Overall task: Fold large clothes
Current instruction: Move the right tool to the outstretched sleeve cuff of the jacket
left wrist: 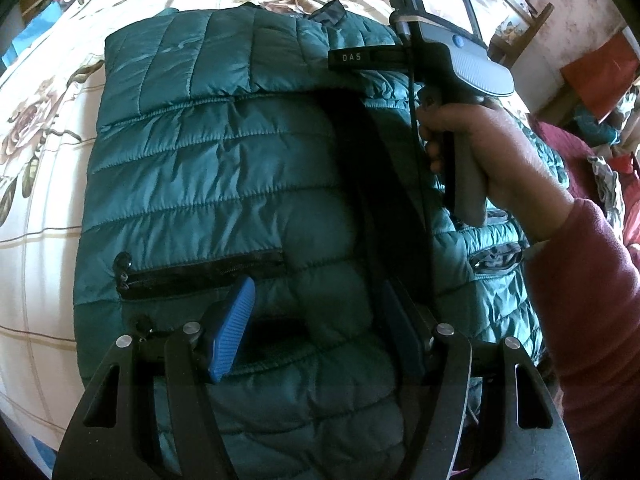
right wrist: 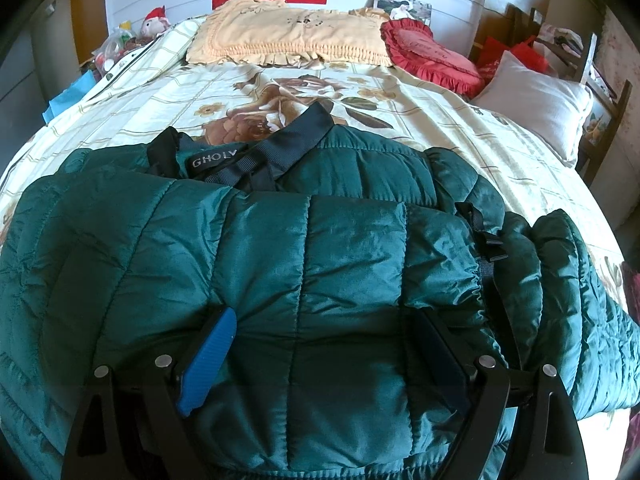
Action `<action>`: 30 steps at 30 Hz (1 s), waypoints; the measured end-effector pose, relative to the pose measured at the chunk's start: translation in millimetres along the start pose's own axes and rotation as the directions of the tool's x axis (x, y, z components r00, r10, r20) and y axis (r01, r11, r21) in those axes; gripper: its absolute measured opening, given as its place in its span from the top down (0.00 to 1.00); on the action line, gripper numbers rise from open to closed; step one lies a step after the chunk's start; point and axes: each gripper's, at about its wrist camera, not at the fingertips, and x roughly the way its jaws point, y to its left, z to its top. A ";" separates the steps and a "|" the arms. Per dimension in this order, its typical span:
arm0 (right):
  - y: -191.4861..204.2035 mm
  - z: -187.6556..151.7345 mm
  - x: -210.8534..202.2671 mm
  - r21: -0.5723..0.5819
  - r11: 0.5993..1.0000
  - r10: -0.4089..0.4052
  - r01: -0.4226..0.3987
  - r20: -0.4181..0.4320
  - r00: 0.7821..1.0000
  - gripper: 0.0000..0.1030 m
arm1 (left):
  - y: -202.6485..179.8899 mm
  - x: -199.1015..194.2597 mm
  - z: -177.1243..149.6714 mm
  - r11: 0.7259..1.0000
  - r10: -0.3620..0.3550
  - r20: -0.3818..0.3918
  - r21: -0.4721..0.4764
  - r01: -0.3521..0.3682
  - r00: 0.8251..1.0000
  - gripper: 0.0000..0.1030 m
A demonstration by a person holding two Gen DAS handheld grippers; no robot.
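Note:
A teal quilted puffer jacket lies spread on the bed, front up, with a sleeve folded across its chest. It also shows in the right wrist view, with its dark collar toward the pillows. My left gripper is open and empty, low over the jacket's lower part beside a zipped pocket. My right gripper is open, its blue fingers resting wide apart on the folded sleeve. In the left wrist view the right gripper's handle is held by a hand over the jacket's right half.
The jacket lies on a floral cream bedspread. A yellow pillow, a red heart cushion and a white pillow lie at the head. Clutter sits at the far left bedside. A wooden chair stands at right.

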 end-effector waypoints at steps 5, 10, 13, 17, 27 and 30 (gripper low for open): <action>-4.4 0.8 -5.0 -0.005 1.000 0.009 -0.009 -0.007 1.000 0.15 | 11.8 -3.8 11.6 1.000 -0.011 0.004 -0.026 0.011 1.000 0.36; -31.5 1.9 -22.7 0.062 0.998 0.010 -0.013 0.046 0.999 0.15 | 45.5 -10.6 44.9 0.992 0.029 0.094 -0.127 -0.017 0.995 0.36; -45.7 3.0 -21.2 0.076 0.997 -0.010 0.007 0.036 0.999 0.22 | 67.6 -2.8 70.9 0.982 0.070 0.152 -0.187 -0.040 0.986 0.36; -55.8 3.8 -18.9 0.091 0.995 -0.035 0.032 0.034 0.999 0.37 | 95.8 15.8 105.1 0.961 0.135 0.190 -0.263 -0.082 0.973 0.36; -69.2 -1.7 -25.6 0.092 0.996 -0.011 0.009 0.024 1.000 0.36 | 116.6 41.2 150.9 0.935 0.250 0.215 -0.306 -0.178 0.944 0.36; -66.9 -8.9 -42.0 0.056 0.998 0.006 -0.008 0.041 0.999 0.36 | 111.6 45.8 150.1 0.934 0.283 0.221 -0.286 -0.215 0.933 0.36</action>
